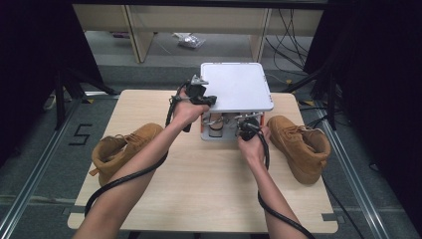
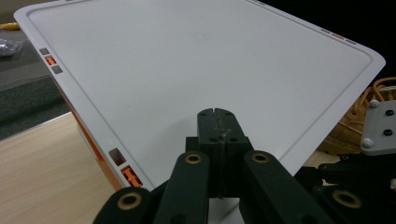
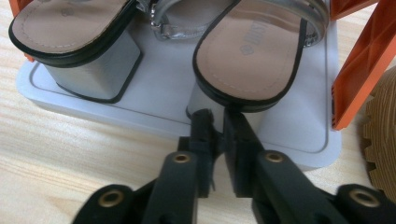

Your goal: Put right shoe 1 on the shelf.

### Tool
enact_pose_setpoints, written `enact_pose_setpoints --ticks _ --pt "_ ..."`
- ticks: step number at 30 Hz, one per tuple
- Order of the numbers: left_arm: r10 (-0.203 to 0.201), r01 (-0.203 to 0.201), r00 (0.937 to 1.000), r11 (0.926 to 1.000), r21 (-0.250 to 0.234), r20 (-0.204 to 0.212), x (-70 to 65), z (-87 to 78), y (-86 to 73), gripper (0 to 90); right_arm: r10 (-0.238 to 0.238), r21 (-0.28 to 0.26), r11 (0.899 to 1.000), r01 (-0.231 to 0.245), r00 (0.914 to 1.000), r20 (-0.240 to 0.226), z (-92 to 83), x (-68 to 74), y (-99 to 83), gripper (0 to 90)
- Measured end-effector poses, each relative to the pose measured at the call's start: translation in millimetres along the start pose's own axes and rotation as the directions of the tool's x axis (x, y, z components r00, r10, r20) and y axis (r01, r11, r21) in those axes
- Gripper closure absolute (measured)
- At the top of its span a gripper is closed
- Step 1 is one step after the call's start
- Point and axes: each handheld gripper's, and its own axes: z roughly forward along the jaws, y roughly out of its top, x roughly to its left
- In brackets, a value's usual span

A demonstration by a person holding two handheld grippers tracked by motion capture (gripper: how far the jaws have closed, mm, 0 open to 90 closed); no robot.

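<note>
The left gripper point(image 2: 217, 122) rests with its jaws closed and empty on the rack's white top shelf point(image 2: 196, 60). The right gripper point(image 3: 217, 122) has its jaws slightly parted, holding nothing, just before the heel of the near sandal point(image 3: 252, 51) on the lower shelf point(image 3: 154, 116). The sandal looks light and stiff, with a hard block heel; its rim at the heel is likely the best place to grip.

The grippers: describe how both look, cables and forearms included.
Left gripper: black, flat-tipped jaws on black link arms with brass-coloured pivot rings. Right gripper: the same build. A grey screwed plate tops the right one. A thick black cable trails from each. Both forearms are bare, no sleeves.
</note>
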Motion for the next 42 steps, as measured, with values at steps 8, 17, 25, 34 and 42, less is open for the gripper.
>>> enact_pose_setpoints --ticks 8,17,25,34,42 --pt "-0.001 0.001 1.0 1.0 -0.004 0.003 0.3 0.2 -0.3 90.0 0.032 -0.021 0.999 -0.032 0.9994 0.016 -20.0 -18.0 0.6 90.0" --pt "-0.005 0.005 1.0 1.0 -0.002 0.004 0.4 0.1 -0.1 90.0 0.029 -0.002 1.0 -0.029 0.9994 -0.017 -9.0 -14.2 -0.1 90.0" --pt "-0.013 0.013 0.9999 0.9998 -0.013 0.005 -0.1 0.9 -0.5 90.0 0.016 -0.019 1.0 -0.016 0.9999 -0.001 -6.0 -16.4 0.8 90.0" --pt "-0.016 0.016 0.9999 0.9998 -0.011 0.004 -0.1 0.6 -0.3 90.0 -0.004 -0.029 1.0 0.005 0.9999 0.014 -4.2 -16.9 0.0 90.0" --pt "-0.033 0.033 0.9994 0.9994 -0.006 0.008 0.7 0.5 0.6 90.0 0.004 -0.037 0.999 -0.003 0.9999 0.012 -6.9 -16.8 -4.0 86.4"
